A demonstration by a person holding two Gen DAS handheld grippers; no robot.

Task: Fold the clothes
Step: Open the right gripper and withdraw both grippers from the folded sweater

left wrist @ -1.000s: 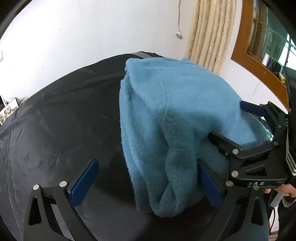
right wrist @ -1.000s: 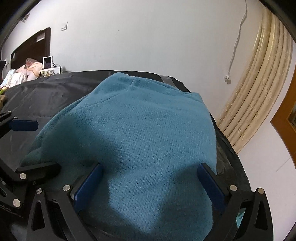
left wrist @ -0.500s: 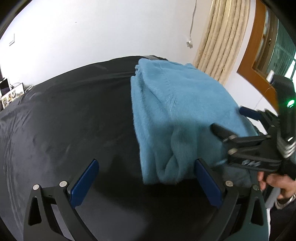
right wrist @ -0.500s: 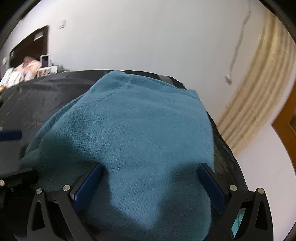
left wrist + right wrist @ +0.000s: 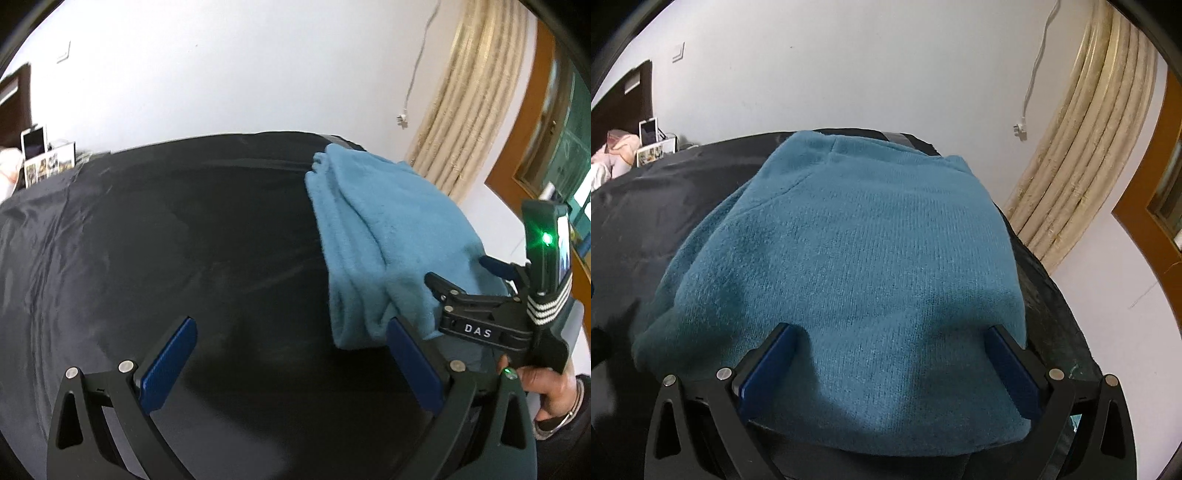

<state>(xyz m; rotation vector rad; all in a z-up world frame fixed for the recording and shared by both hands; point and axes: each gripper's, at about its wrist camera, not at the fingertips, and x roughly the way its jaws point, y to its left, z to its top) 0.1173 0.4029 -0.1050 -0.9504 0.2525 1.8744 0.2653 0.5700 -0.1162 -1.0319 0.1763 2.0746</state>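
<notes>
— Where is the sweater?

— The blue sweater (image 5: 388, 236) lies folded in a thick bundle on the black cloth (image 5: 166, 258) that covers the table, along the table's right edge and reaching to its far right corner. Its layered fold edges face the middle of the table.

— And your left gripper?

— My left gripper (image 5: 291, 363) hangs over the near edge with its jaws wide apart and nothing between them but bare black cloth. My right-hand blue pad (image 5: 413, 365) sits just beside the near corner of the bundle; I cannot tell whether it touches.

— Your right one?

— My right gripper (image 5: 890, 369) is at the near end of the sweater (image 5: 849, 266), jaws spread wide too. The knit lies between and over the two blue pads (image 5: 768, 369), bulging up between them, but the jaws do not pinch it. From my left wrist I see that gripper (image 5: 476, 280) from the side, with a green light on its body, and my hand (image 5: 543, 387) wrapped around its handle.

— What stands beyond the table?

— A white wall, a cream curtain (image 5: 1089, 140) to the right with a white cable (image 5: 1030, 85) hanging beside it, and an orange-brown frame (image 5: 535, 122) past that. Off the far left corner I see small pictures (image 5: 44, 162) propped up.
</notes>
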